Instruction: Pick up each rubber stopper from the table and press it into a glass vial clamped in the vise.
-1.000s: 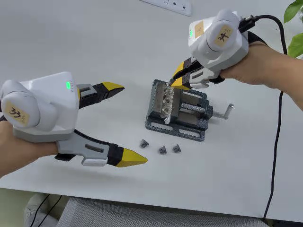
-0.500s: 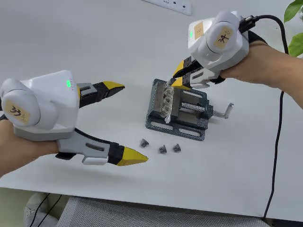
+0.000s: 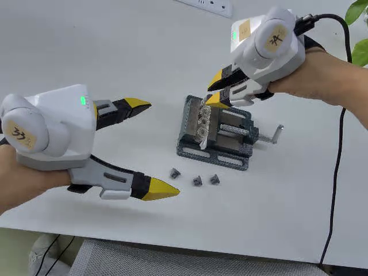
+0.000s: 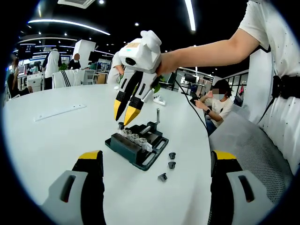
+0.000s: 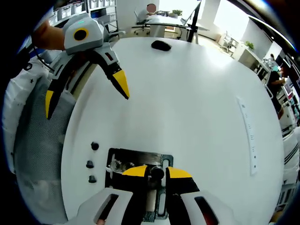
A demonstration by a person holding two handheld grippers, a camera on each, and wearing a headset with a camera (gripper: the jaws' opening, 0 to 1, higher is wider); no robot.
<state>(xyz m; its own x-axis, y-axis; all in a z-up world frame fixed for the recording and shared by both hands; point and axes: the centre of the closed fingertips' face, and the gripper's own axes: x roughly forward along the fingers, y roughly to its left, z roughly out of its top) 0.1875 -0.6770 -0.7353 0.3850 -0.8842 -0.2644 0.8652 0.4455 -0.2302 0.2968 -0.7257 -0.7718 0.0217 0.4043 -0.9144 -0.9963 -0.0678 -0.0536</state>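
Head view had the vise standing about mid-tabletop, with a row of glass vials clamped upright in it. The right gripper hung just over the far end of that row. Its jaws were parted by a narrow gap and gripped nothing that I could make out. In the left gripper view a dark stopper sat on the end vial, directly beneath those yellow tips and apart from them. The other vials looked uncapped. Three loose stoppers lay in a short line between the vise and the near edge of the tabletop. The left gripper was held toward the near left corner, jaws spread wide and empty.

By my judgement one stopper was placed and three remained, and the step in hand was seating that first one. Whether it was fully home could not be told. To do it well, the jaws should close so the tips make one blunt pad centred on the stopper. The push should run straight down the vial's axis, because a sideways shove could crack the glass or tilt the vial in the clamp. A light, steady press should suffice, followed by a straight lift.
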